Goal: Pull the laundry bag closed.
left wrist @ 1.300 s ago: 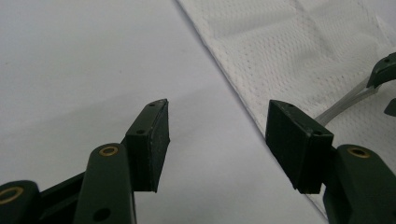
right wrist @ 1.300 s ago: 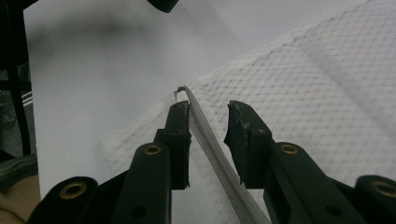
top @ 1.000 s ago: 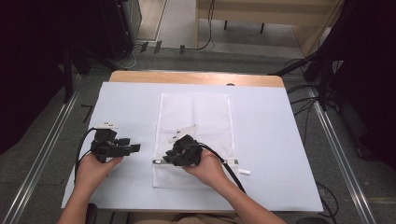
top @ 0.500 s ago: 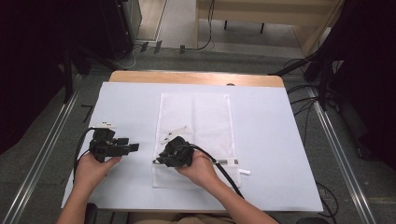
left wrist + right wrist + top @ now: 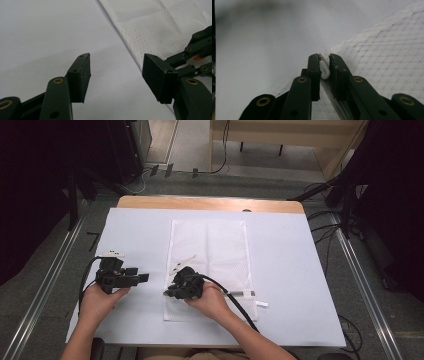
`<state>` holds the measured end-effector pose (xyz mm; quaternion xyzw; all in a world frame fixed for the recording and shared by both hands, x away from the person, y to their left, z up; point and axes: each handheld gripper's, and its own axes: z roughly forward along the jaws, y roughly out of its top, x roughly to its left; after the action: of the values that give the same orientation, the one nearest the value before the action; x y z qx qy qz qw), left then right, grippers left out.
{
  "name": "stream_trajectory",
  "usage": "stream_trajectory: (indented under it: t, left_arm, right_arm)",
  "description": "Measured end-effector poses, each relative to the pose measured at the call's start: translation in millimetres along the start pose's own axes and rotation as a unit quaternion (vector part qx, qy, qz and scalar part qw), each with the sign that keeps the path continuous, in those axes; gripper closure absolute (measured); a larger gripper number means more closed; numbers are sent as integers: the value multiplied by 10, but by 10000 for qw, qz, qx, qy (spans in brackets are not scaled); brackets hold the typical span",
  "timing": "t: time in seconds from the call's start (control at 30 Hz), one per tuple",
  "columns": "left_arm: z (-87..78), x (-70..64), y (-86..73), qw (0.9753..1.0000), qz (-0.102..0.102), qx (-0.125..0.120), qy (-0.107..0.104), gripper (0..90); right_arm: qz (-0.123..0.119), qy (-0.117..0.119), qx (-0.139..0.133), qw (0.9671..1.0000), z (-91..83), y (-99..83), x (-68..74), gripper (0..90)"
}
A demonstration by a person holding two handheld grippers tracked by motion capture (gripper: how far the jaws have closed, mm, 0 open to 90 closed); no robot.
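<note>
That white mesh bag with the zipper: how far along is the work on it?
The mesh laundry bag lies flat on the white table cover. The right gripper is shut on the white zipper pull at the bag's edge. The left gripper waits open beside the bag. How much zipper travel remains cannot be told.

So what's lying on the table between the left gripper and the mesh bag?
Nothing: in the high view, bare white table cover separates the left gripper from the mesh bag. The left gripper view shows the same bare stretch.
</note>
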<state>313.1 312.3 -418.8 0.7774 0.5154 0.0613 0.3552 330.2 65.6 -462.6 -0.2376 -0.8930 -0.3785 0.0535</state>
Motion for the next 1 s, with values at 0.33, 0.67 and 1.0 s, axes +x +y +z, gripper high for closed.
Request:
stream_trajectory:
  t: [0.33, 0.67, 1.0]
  left_arm:
    - [4, -3, 1, 10000, 10, 14, -1, 403]
    - [4, -13, 1, 10000, 29, 24, -15, 405]
    - [3, -104, -10, 9993, 324, 67, -175, 426]
  right_arm:
    - [-280, -6, 69, 9996, 17, -22, 44, 854]
    - [-78, 76, -15, 9999, 50, -18, 20, 857]
    - [-116, 154, -135, 9997, -87, 31, 2, 879]
